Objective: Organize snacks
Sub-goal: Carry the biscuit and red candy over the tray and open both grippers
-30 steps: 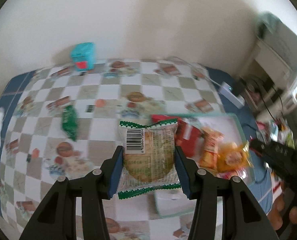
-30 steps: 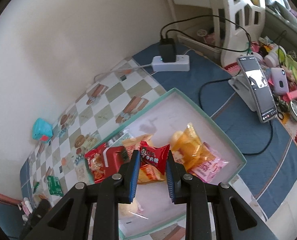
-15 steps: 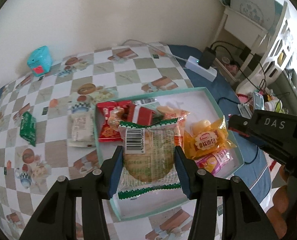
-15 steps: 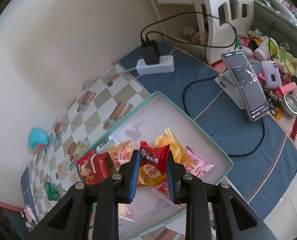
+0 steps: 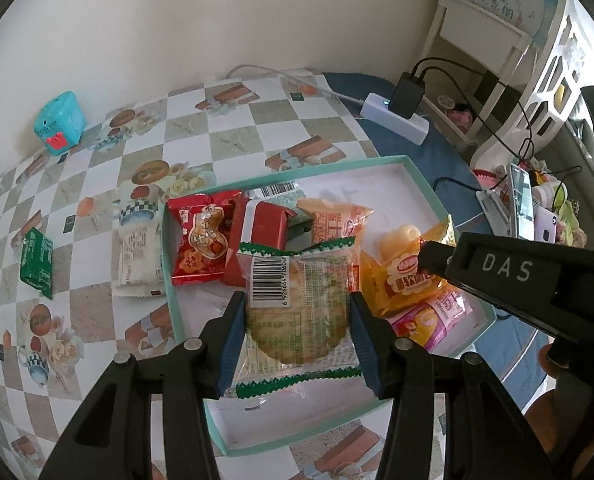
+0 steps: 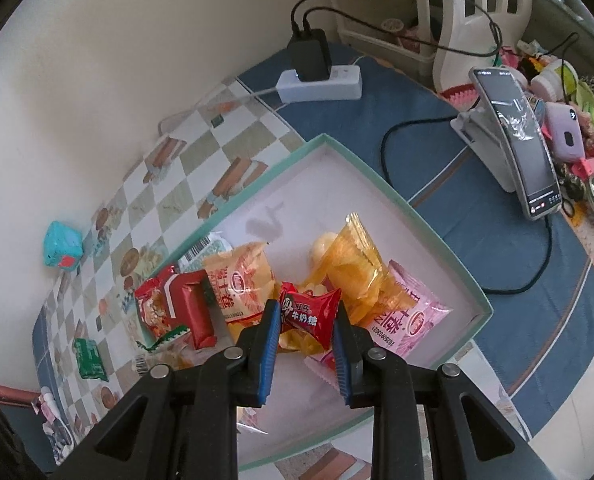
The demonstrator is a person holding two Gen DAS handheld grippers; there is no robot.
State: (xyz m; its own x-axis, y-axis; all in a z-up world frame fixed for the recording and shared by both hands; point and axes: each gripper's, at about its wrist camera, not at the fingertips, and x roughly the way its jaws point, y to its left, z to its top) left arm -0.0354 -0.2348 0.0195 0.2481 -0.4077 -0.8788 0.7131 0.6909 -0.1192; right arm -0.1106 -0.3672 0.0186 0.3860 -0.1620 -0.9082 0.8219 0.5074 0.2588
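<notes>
the left gripper [image 5: 297, 332], clamped on a clear green-edged cracker packet [image 5: 297, 312], has swung from the checked tablecloth [image 5: 217, 136] to above the shallow teal-rimmed white box [image 5: 425, 184]. at 3 o'clock, the right gripper [image 6: 305, 330], clamped on a small red candy wrapper [image 6: 309, 314], hovers there too; both look ready to drop.

We see bright wrappers in a teal-rimmed box on a checkered cloth.

The box [image 5: 423, 178] has a teal rim and a white floor. The cloth [image 5: 233, 136] is checked white and beige with printed pictures; the cloth beside it [image 6: 497, 248] is dark blue. Our left gripper [image 5: 295, 330] is black with blue pads and holds a clear cracker pack [image 5: 297, 308] with green zigzag ends and a black barcode. Our right gripper [image 6: 305, 332] holds a red candy [image 6: 309, 314] with white lettering. In the box we see red [image 5: 201, 240], orange [image 6: 243, 280], yellow [image 6: 353, 268] and pink [image 6: 413, 320] packs. Outside it lies a green pack [image 5: 37, 262], and a turquoise toy [image 5: 59, 122] has a red patch.
</notes>
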